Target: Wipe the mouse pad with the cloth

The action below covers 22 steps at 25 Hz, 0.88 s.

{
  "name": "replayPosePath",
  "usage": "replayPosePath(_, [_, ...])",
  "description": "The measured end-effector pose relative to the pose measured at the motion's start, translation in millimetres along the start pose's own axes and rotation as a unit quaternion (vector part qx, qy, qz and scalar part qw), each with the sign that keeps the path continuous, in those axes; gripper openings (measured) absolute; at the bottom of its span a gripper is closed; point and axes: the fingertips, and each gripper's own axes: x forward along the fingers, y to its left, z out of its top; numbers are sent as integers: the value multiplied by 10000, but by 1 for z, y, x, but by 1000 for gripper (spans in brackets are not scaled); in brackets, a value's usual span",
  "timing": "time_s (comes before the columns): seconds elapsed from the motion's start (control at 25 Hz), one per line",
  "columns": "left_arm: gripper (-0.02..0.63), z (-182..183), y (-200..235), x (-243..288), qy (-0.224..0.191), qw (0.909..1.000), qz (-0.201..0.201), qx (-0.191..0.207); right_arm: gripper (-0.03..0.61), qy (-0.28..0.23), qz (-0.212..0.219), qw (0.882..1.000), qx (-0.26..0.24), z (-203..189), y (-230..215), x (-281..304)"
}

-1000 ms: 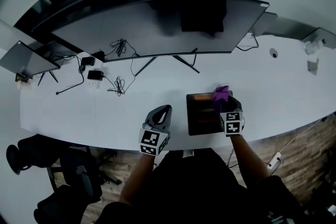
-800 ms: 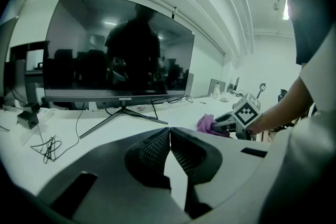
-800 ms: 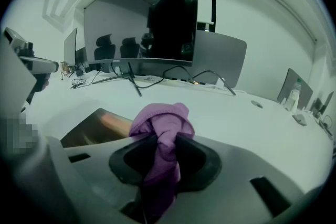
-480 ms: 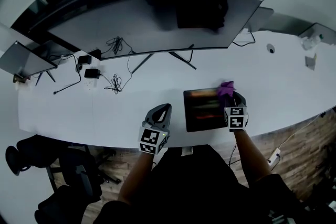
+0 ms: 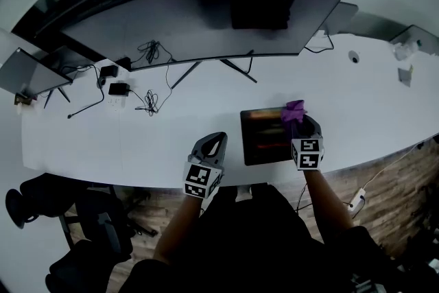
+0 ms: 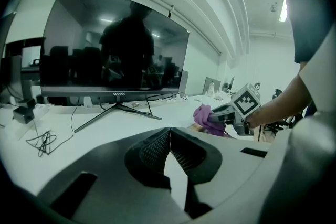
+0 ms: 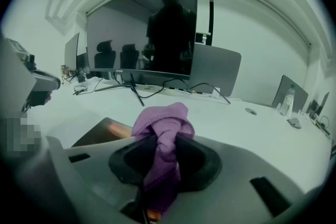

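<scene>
A dark square mouse pad lies flat near the table edge, with a bunched purple cloth pinched in the right gripper jaws over its far right corner.

My left gripper has its two dark jaws pressed together at the tips, and I see nothing between them. It sits low over the flat white counter. A big dark curved screen stands on thin legs at the back. A thin black wire lies in a loose bunch on the left. On the right, my right gripper pinches a purple cloth, and its black-and-white marker cube faces me.
</scene>
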Motion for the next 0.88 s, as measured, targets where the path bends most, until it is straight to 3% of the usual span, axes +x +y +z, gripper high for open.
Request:
replayPosePath(0.36, [21,-4,-1,-10,-22,9999,-122,26,109,-78,345,9990,264,7,58,-15])
replayPosePath(0.88, [21,-21,12,-42,10,9999,-171,17,109,104,745,9970,166,-6,140,-16])
